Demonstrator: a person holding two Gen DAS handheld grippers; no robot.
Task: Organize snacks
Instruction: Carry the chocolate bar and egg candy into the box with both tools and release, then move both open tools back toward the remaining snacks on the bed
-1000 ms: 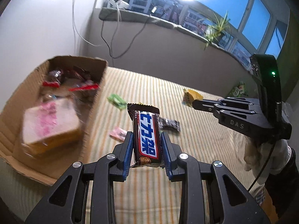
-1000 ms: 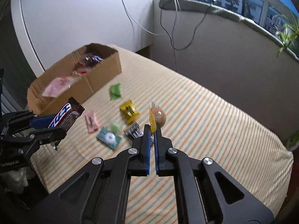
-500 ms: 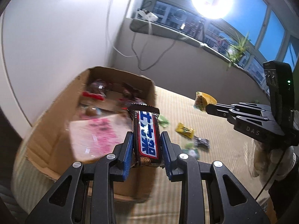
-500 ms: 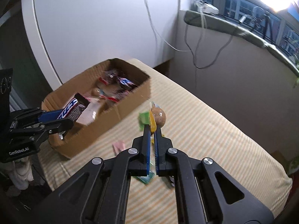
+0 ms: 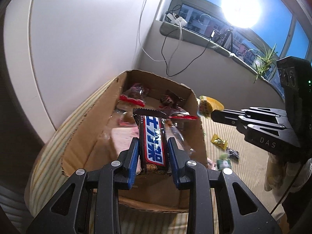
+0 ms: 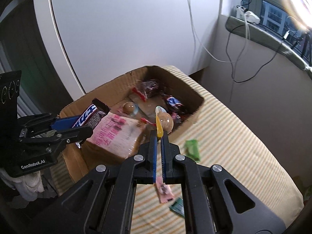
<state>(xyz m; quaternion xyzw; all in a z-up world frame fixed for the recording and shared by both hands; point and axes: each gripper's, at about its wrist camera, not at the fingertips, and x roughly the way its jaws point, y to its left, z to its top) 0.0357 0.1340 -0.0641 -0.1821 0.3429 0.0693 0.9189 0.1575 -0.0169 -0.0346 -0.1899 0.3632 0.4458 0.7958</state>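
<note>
In the cardboard box (image 5: 197, 120), blurred, overlapping snack wrappers (image 5: 134, 99)

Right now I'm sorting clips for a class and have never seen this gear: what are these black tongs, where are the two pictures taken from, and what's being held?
There is no robot here. A person holds a hand tool with two jaws in each hand, and a wide-angle camera on each tool looks along its jaws. One picture comes from the left tool, the other from the right.

The left gripper is clamped on a chocolate bar above an open cardboard box that already contains snacks. The right gripper pinches a small yellow-wrapped round snack by its wrapper, near the box's edge.

The box sits on a striped surface, where a few small packets lie loose, such as a green packet.
</note>
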